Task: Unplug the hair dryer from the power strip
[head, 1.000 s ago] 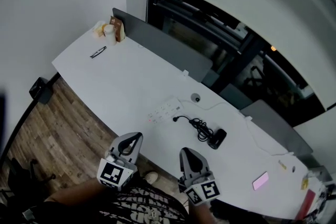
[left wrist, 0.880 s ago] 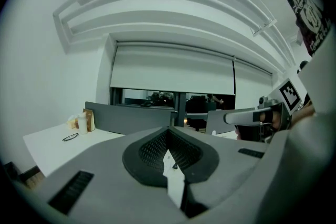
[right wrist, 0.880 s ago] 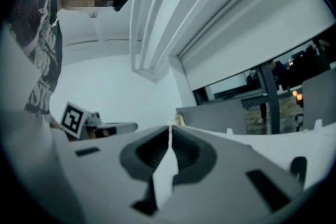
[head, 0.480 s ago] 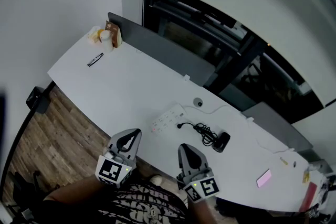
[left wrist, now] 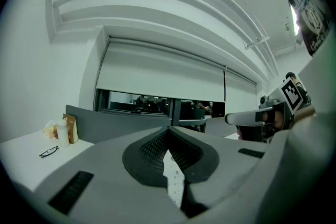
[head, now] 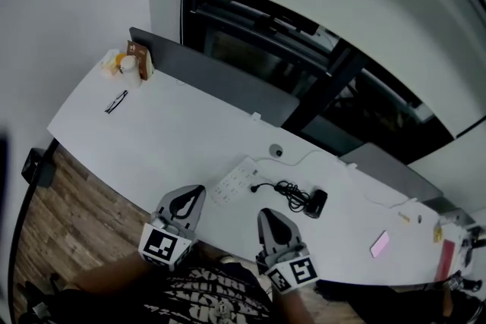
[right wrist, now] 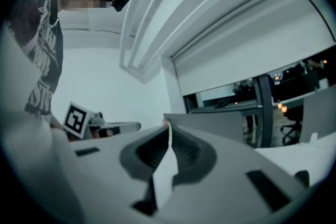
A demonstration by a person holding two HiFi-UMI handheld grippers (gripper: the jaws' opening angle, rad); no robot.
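1. Plainly, none of the unplugging is done yet. The flat white plastic power strip (head: 234, 182) lies on the smooth white desk top (head: 175, 133). The small black plug (head: 254, 188) touches the strip's edge at four o'clock. Whether its pins are seated is too small to tell, but I judge it plugged in.
2. From the plug, the thin black rubbery cord (head: 291, 193), bunched in a loose tangle, runs toward three o'clock. It ends at the compact black hair dryer (head: 315, 202), which lies on its side on the desk.
3. The matte grey left gripper (head: 190, 193) has ribbed dark pads and its jaws are closed together on nothing. The strip is at its two o'clock, apart from it.
4. The matching grey right gripper (head: 269, 218) also has its jaws pressed together and empty. The plug is at its eleven o'clock, near but not touched.
5. All the work is left: open the jaws, steady the strip, grip the plug and pull it free. The light, slick strip would probably slide on that glossy desk unless it is held down.
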